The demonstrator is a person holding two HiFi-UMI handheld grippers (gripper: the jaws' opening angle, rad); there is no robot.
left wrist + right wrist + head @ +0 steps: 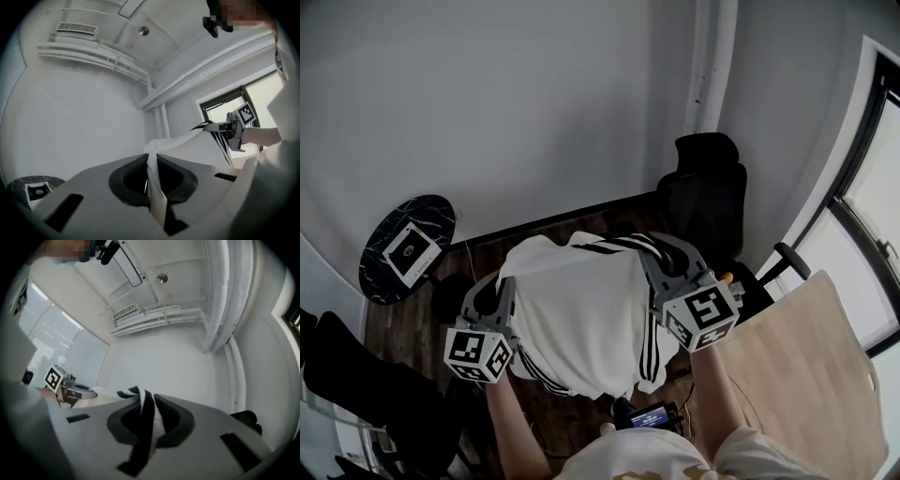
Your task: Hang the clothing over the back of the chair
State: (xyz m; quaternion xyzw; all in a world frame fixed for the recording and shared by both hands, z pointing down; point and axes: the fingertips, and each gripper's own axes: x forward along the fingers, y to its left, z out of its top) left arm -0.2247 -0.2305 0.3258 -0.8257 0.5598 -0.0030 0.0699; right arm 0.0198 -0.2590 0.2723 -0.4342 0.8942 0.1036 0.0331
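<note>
The shirt [581, 314] hangs spread out in the middle of the frame, between the two grippers. The left gripper [504, 286] is clenched on its white edge, and the right gripper [652, 255] on the striped edge (black stripes). The chair [708, 192] stands beyond, at the upper right.

Plain white walls [534, 112] meet in a corner where a pale vertical pipe [712, 66] runs down, and a black office chair [708, 197] stands on the dark wood floor [403, 319] just below it. A round black marble side table [380, 281] sits near the left wall, and a light wooden tabletop [806, 375] lies by the dark-framed window [877, 202], which lets in bright daylight. Overhead, the white ceiling carries a slatted vent [77, 29] and a small round fitting [144, 31].
</note>
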